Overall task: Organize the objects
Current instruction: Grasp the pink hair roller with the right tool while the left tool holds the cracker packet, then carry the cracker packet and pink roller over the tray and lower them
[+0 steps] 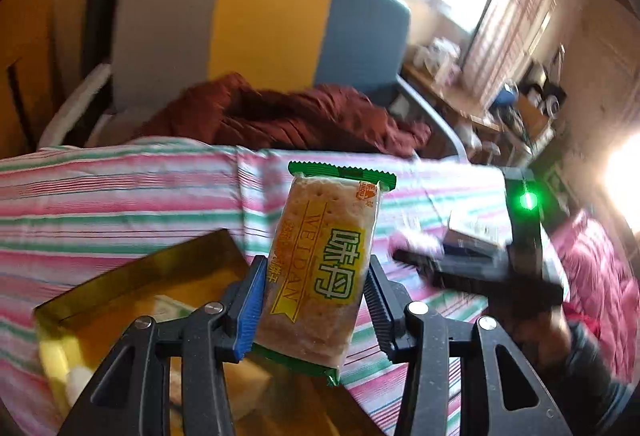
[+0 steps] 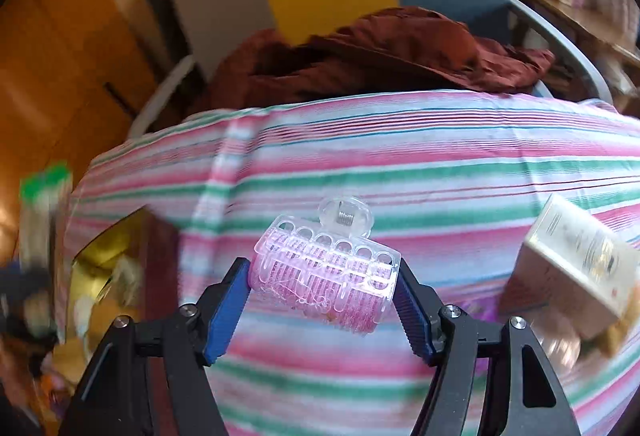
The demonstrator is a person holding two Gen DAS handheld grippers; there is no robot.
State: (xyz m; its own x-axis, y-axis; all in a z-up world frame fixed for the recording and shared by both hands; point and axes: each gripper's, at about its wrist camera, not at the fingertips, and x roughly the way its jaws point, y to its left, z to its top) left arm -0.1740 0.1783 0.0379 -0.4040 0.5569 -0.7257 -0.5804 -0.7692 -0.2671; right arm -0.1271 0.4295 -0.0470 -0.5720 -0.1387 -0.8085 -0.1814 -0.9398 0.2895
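The left gripper fingers clamp a green-edged clear-wrapped cracker packet upright at frame centre, above the yellow open box at lower left, likely its destination. The right gripper fingers pinch a pink plastic hair roller over the striped bed, ready to sort

I saw the cracker pack, green-edged with a yellow label, standing upright above the gold box. The pink hair roller, in its clear clip, lay crosswise over the striped sheet.
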